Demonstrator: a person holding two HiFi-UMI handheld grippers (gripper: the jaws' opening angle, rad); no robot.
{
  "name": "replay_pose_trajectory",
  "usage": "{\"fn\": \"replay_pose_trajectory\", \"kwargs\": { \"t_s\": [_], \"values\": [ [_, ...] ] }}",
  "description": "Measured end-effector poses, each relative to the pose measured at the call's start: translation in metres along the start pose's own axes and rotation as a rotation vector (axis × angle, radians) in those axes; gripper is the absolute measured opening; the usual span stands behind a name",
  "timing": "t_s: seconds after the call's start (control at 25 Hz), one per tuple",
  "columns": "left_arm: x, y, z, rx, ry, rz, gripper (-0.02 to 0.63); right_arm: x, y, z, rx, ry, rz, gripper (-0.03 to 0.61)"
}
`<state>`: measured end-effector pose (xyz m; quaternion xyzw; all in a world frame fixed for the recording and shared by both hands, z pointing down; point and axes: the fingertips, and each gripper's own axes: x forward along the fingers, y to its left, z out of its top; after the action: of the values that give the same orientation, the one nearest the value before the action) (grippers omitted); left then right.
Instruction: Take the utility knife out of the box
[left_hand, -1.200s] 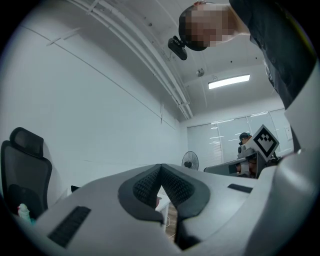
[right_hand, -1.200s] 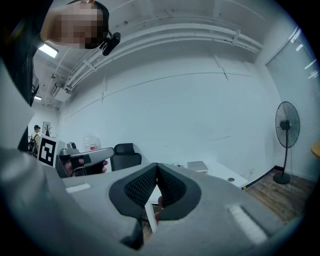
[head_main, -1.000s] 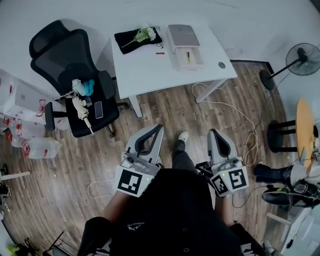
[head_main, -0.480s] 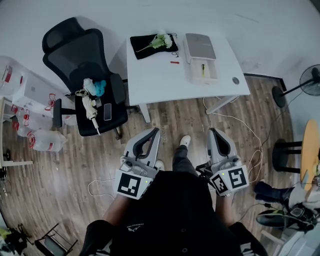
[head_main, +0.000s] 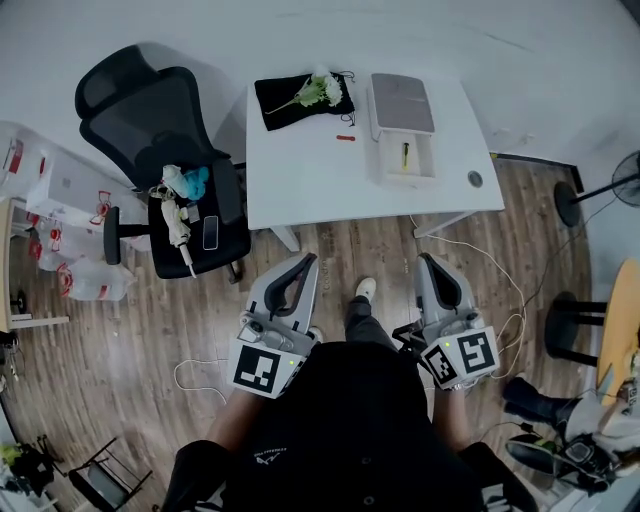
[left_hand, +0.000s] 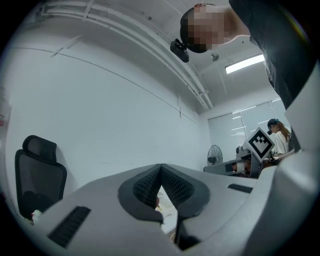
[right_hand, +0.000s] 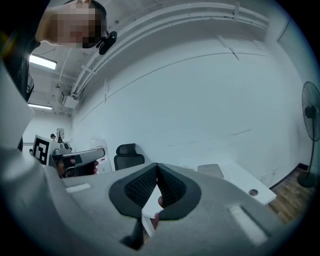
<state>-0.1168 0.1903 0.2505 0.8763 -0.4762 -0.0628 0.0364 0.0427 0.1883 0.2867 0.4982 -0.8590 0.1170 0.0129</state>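
Counter (head_main: 300, 170) sits lower in head view than a sec ago: person's walking up, reach not begun. Utility knife (head_main: 405, 155) lies in open box (head_main: 426, 160), upper right of centre. Left tool (head_main: 310, 260) & right tool (head_main: 428, 262) are well short of it. Gripper views show both pinched together, empty. Only head view shows the knife.

Steep overhead view, table (head_main: 310, 170) distant

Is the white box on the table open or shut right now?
Open: the white rectangular box has its grey lid folded back, a yellow utility knife lying inside.
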Motion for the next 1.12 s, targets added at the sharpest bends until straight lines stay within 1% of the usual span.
{"fn": "replay_pose_trajectory", "kwargs": {
  "t_s": [0.28, 0.44, 0.68, 0.92, 1.04, 1.12],
  "values": [
    [0.057, -0.013, -0.002, 0.019, 0.009, 0.042, 0.005, 0.026, -0.058, 0.014, 0.012, 0.003, 0.052, 0.005],
    [0.086, -0.019, -0.003, 0.035, 0.018, 0.083, 0.005, 0.036, -0.092, 0.018, 0.022, 0.008, 0.084, 0.005],
    [0.124, -0.028, -0.007, 0.060, 0.001, 0.143, 0.005, 0.054, -0.142, 0.020, 0.015, 0.019, 0.130, 0.005],
    [0.145, -0.031, -0.011, 0.069, -0.009, 0.184, 0.005, 0.062, -0.164, 0.023, 0.004, 0.022, 0.163, 0.005],
    [0.152, -0.034, -0.012, 0.118, -0.008, 0.169, 0.005, 0.061, -0.169, 0.026, 0.006, 0.020, 0.165, 0.005],
    [0.159, -0.033, -0.011, 0.122, -0.016, 0.163, 0.005, 0.062, -0.174, 0.027, 0.009, 0.021, 0.157, 0.005]
  ]
}}
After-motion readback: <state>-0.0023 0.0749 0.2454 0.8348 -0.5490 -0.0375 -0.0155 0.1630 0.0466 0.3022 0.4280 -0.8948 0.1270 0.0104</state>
